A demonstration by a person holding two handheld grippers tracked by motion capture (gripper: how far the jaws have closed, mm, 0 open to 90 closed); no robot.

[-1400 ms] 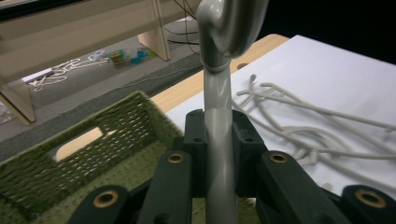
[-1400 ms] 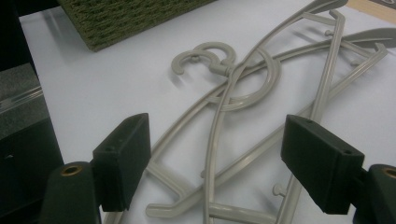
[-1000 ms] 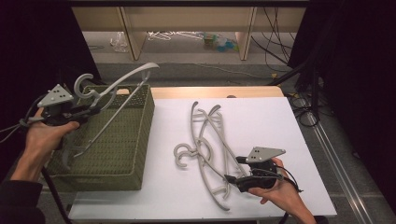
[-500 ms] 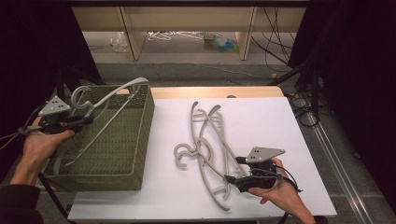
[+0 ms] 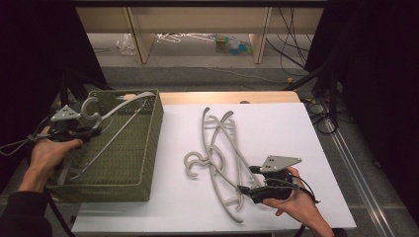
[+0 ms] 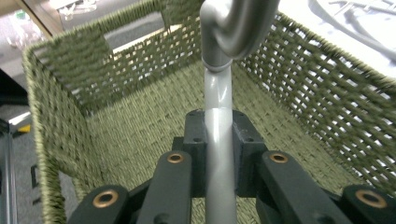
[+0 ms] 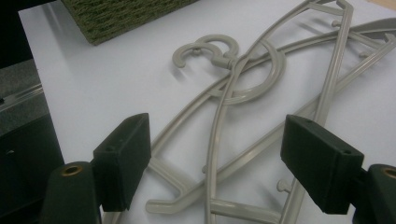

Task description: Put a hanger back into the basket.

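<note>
Hanger: grey plastic hanger (image 5: pixel 111 129), slanting across the basket (image 5: pixel 148 148). Its hook end is up by my left gripper (image 5: pixel 95 131); one arm rests on the far rim, the rest slopes into the basket's near part.
Left gripper: clenched on the hanger's neck just below the hook. In the left gripper view the pads (image 6: pixel 194 140) squeeze the stem (image 6: pixel 218 154) from both sides, hook curling overhead.
Right gripper: my right gripper (image 5: pixel 247 190) sits released near the table's front edge, jaws wide either side of the pile, pressing on nothing. The right gripper view has both pads (image 7: pixel 123 158) well apart over crossed bars.
Pile: two more hangers (image 5: pixel 222 158) tangled mid-table (image 5: pixel 276 123), hooks toward the basket, arms interlaced.
Step, as I read it: lowering the held one into the basket, not yet flat.
Risk one: that arm on the far rim. If I let go now, I reckon the hanger stays propped, tips or slides over the wall instead of settling.
Risk two: pushing down while it's bridged could flex the plastic or drag the basket toward the table's left edge.
Risk three: hook catching the weave near my pads as I back out, pulling the hanger up again.
Risk four: on the right, closing on one bar will likely lift both, since they're crossed.
Call: tilt it clear of the rim first, then release.
</note>
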